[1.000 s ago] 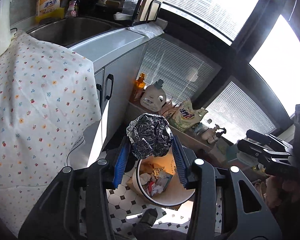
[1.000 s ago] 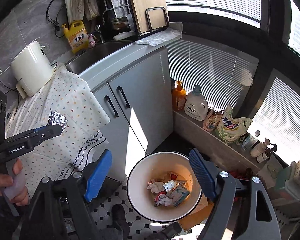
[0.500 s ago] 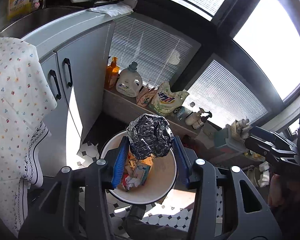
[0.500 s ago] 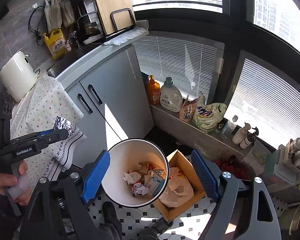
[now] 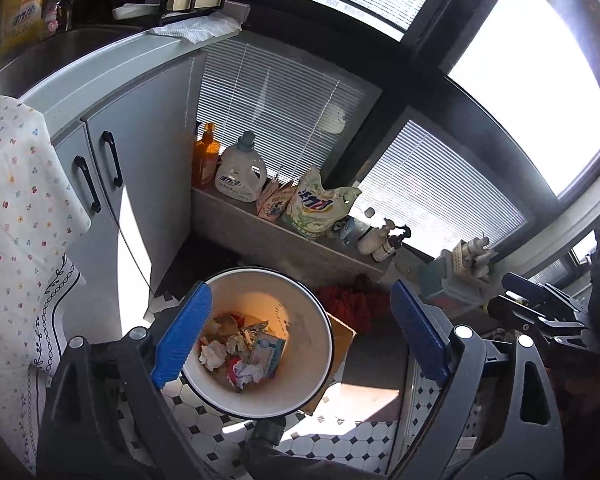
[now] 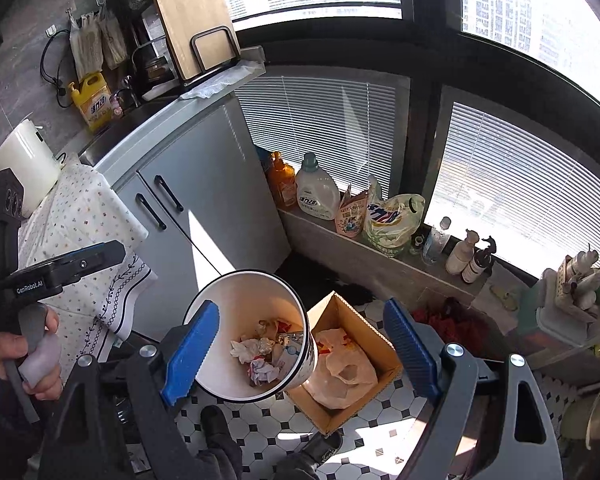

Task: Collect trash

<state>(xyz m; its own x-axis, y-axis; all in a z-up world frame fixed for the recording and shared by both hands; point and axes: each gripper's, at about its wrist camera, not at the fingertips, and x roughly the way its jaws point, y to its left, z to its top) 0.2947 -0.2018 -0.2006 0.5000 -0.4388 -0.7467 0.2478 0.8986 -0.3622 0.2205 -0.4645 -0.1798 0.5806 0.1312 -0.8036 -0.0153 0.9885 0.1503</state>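
Left gripper (image 5: 300,334) with jaws just sprung wide, nothing between the blue pads (image 5: 182,334), poised over the bin (image 5: 312,320). Right gripper (image 6: 300,350) spread wide too, empty, also above the bin. Foil ball (image 6: 266,346) down among crumpled tissues (image 5: 213,354) and wrappers at the bin's bottom. White bin standing on the tiled floor (image 6: 260,428), touching a cardboard box (image 6: 380,342) with a plastic bag (image 6: 346,364) inside. Grey cabinet (image 5: 148,168) with 2 black handles just beyond the bin, floral cloth (image 5: 16,208) draped beside it. Detergent bottles (image 5: 240,174) lined up on the ledge under the blinds. Hand (image 6: 20,352) gripping the left tool's handle at the right view's edge.
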